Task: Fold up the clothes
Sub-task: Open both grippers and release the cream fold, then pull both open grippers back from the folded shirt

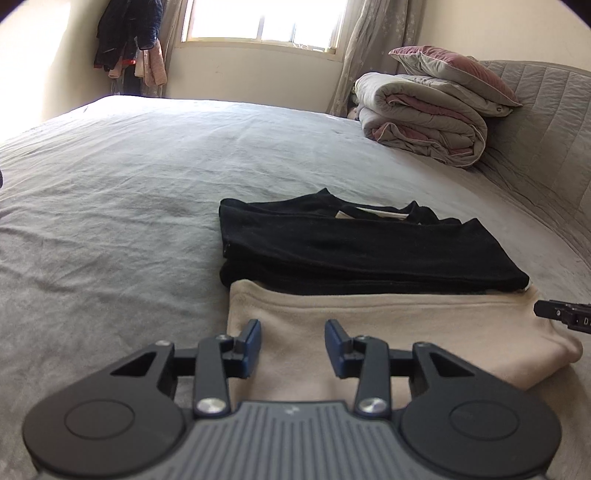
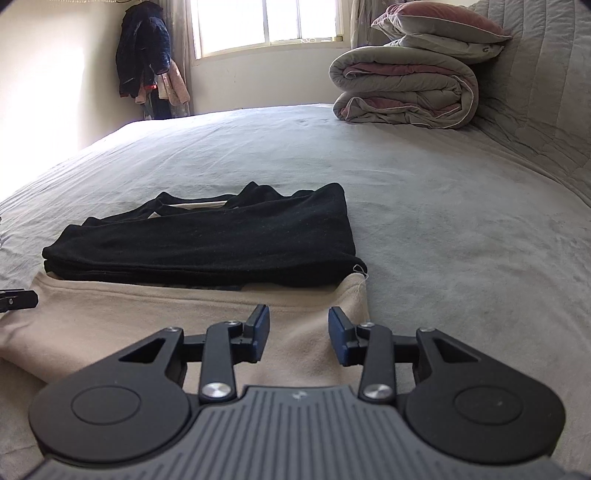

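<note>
A folded garment lies on the grey bed: a black part (image 1: 362, 247) (image 2: 207, 243) folded over a beige part (image 1: 388, 328) (image 2: 147, 317) that sticks out toward me. My left gripper (image 1: 293, 343) hovers open over the beige part's left end, nothing between its blue pads. My right gripper (image 2: 299, 334) stands open over the beige part's right end, its pads apart and free of cloth. The tip of the right gripper (image 1: 561, 315) shows at the right edge of the left wrist view; the left gripper's tip (image 2: 18, 299) shows at the left edge of the right wrist view.
A folded grey-and-pink duvet (image 1: 421, 122) (image 2: 402, 88) with a pillow (image 1: 454, 70) (image 2: 436, 22) on top sits at the bed's far right by the quilted headboard (image 1: 546, 122). Clothes hang in the corner (image 1: 129, 40) beside the window (image 1: 266, 22). Grey sheet (image 1: 110, 206) spreads to the left.
</note>
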`<state>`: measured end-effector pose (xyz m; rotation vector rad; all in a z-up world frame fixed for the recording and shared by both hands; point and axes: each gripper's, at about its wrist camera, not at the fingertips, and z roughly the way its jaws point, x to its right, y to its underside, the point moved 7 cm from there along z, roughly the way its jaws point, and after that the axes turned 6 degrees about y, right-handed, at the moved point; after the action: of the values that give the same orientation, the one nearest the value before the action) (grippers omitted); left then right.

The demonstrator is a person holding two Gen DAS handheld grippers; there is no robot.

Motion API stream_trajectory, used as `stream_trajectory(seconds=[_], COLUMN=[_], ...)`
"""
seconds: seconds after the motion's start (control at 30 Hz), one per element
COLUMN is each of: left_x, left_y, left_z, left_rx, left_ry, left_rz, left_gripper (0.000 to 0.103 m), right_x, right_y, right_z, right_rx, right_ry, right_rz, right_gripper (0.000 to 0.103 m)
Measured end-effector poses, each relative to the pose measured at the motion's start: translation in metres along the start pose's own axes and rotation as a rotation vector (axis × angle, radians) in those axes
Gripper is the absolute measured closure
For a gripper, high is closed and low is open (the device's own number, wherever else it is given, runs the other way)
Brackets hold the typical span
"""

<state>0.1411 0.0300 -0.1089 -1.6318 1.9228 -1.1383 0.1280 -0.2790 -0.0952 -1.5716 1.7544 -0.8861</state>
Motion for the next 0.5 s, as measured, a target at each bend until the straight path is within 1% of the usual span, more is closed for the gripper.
stream_trajectory(seconds=[0.1, 0.13, 0.2, 0.23, 0.27, 0.3, 0.5], left_x=[-0.003, -0.003, -0.006, -0.007, -0.008, -0.01, -0.019], left_y=[0.005, 0.004, 0.004, 0.004, 0.004, 0.004, 0.011], left_z=[-0.005, -0.008, -0.016, -0.02, -0.023, -0.026, -0.037], left_rx=[-0.007, -0.003, 0.0, 0.0, -0.002, -0.004, -0.035], left_ry=[-0.003, -0.001, 0.004, 0.004, 0.004, 0.005, 0.008], left_rz=[-0.008, -0.013, -0.026, -0.034, -0.042, -0.05, -0.115], left_gripper=[0.065, 0.065, 0.064, 0.064, 0.061, 0.059, 0.055], right_x=[0.01, 0.015, 0.021, 0.024, 0.025, 0.027, 0.039], right_y=[0.009, 0.011, 0.01, 0.009, 0.009, 0.01, 0.012], right_z=[0.006, 0.006, 0.001, -0.002, -0.005, -0.007, -0.013], right_rx=[-0.05, -0.052, -0.049, -0.047, -0.044, -0.045, -0.063], right_ry=[0.028, 0.023, -0.004, -0.018, -0.01, -0.005, 0.012], right_rz=[-0.012, -0.005, 0.024, 0.038, 0.043, 0.043, 0.076], right_gripper=[0.064, 0.068, 0.068, 0.065, 0.059, 0.058, 0.057])
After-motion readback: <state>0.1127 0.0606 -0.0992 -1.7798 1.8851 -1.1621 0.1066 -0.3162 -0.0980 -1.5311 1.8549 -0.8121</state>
